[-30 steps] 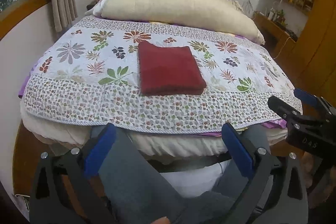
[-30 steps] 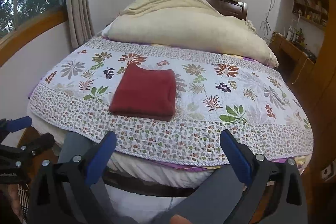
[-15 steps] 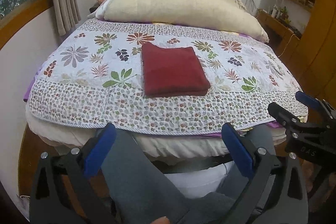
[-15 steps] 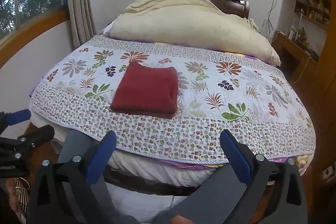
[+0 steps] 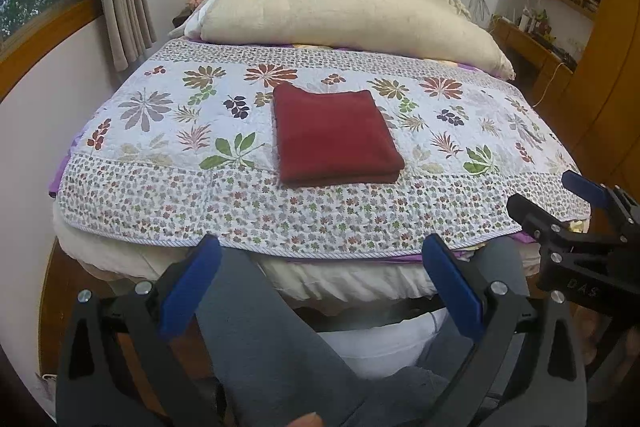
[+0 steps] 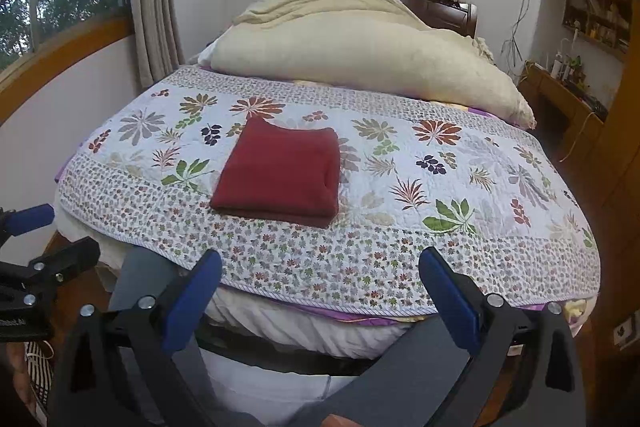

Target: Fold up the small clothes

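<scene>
I see the red cloth (image 5: pixel 334 135) lying flat on the flowery quilt (image 5: pixel 168 187) of the bed, near the front edge. It is already a neat folded square, so I think the folding is done. I can see no other clothes left to fold. My left tongs (image 5: pixel 320 291) are wide open and hold nothing. My right tongs (image 6: pixel 320 295) are wide open too, and empty. Both hang in front of the bed, well apart from the cloth.

dark red cloth (image 5: pixel 335 135) | folded into a neat rectangle | flat on floral quilt (image 5: pixel 168 163) | near front edge
</scene>
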Demonstrator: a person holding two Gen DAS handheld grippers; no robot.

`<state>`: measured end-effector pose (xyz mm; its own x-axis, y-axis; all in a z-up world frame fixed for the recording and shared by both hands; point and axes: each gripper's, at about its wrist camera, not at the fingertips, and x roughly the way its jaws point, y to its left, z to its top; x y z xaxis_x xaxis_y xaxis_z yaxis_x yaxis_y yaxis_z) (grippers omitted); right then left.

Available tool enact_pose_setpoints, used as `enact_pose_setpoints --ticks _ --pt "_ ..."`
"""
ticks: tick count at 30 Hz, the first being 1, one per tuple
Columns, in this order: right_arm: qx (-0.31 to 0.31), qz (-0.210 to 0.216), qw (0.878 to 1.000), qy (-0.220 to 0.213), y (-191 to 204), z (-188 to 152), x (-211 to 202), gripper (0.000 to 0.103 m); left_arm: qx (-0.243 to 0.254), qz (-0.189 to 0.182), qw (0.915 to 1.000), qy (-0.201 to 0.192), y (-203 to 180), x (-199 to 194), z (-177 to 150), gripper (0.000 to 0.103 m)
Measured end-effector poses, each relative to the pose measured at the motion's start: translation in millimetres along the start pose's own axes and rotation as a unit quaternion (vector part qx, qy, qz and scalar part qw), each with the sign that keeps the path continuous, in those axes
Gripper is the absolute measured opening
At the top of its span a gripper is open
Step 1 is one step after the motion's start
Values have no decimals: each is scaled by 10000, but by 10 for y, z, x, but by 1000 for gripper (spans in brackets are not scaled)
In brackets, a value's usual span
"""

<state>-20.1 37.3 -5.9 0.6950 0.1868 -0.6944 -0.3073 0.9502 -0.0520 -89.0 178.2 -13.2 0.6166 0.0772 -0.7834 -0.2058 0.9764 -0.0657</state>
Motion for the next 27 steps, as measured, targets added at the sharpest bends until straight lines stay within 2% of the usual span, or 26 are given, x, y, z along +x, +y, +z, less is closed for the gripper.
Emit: enact_pose_setpoints --ticks 27 --pt "-38 13 10000 -19 15 17 15 99 10 44 10000 -35 -2 10 9 100"
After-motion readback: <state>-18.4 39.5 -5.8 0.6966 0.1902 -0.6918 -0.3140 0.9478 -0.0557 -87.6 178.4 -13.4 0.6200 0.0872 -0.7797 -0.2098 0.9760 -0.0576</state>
